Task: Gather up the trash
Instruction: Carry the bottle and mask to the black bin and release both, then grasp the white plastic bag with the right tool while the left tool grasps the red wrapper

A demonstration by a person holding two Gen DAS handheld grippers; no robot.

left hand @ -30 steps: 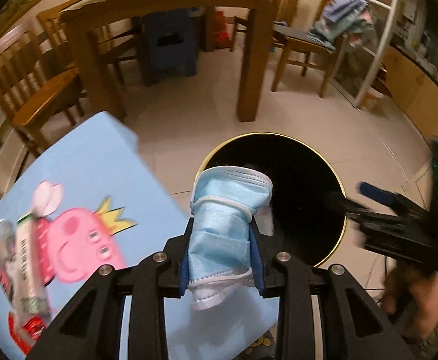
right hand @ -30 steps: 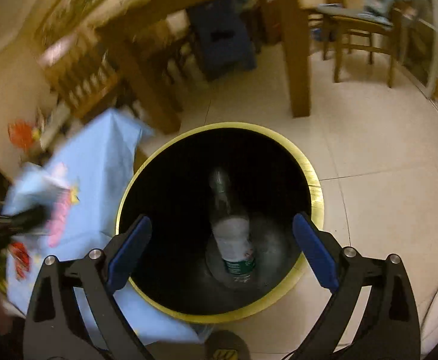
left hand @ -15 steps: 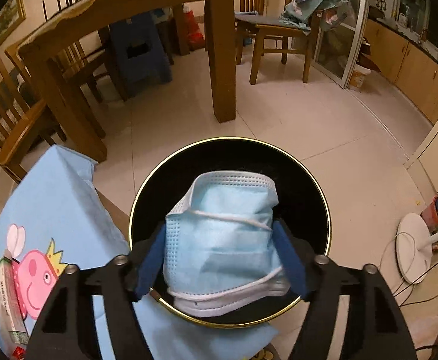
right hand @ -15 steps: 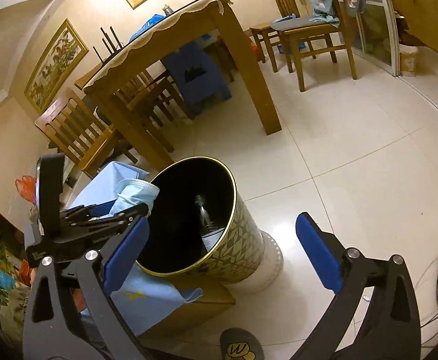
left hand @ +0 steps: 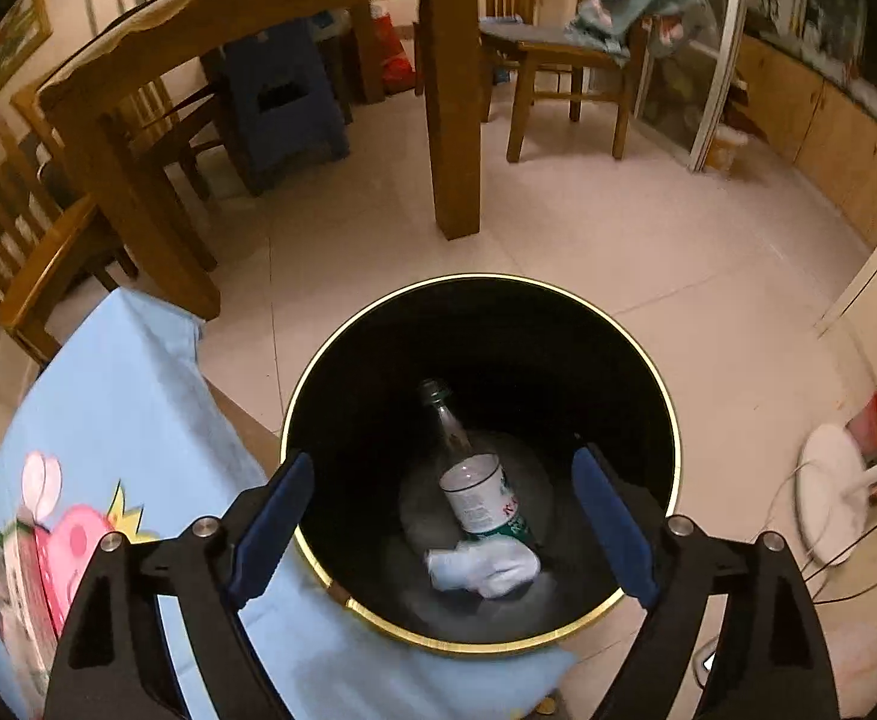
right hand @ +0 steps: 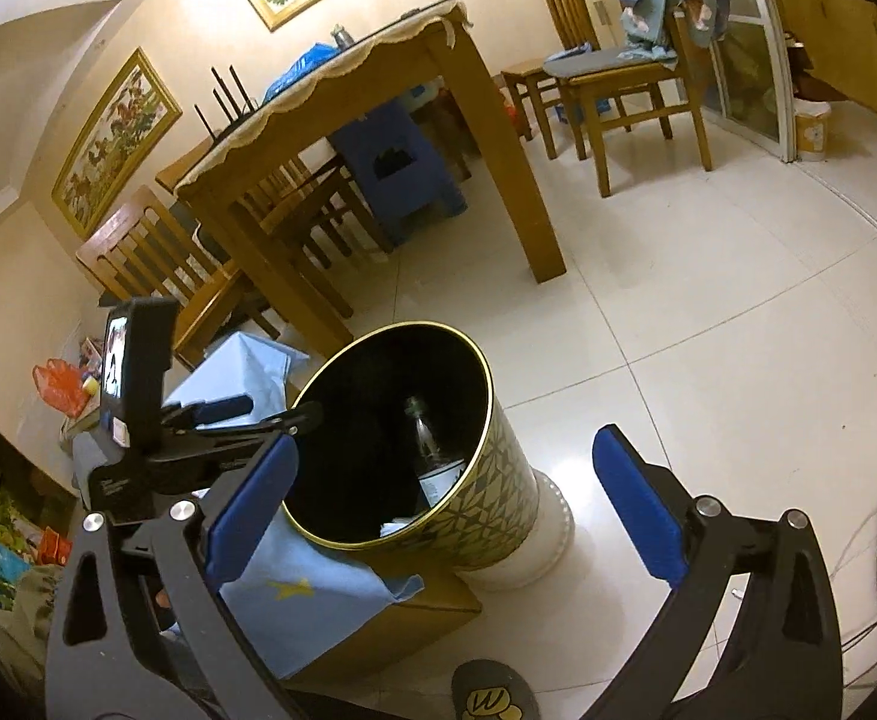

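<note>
Trash bin is holding a bottle and crumpled mask; left claw hovering spread above, right claw spread too.

bin wall hides lower bottle in right wrist view | crumpled mask covers bottle base, lower centre of left view | cartoon cloth blurred, cut off lower left | white fan base smeared, right edge
</note>
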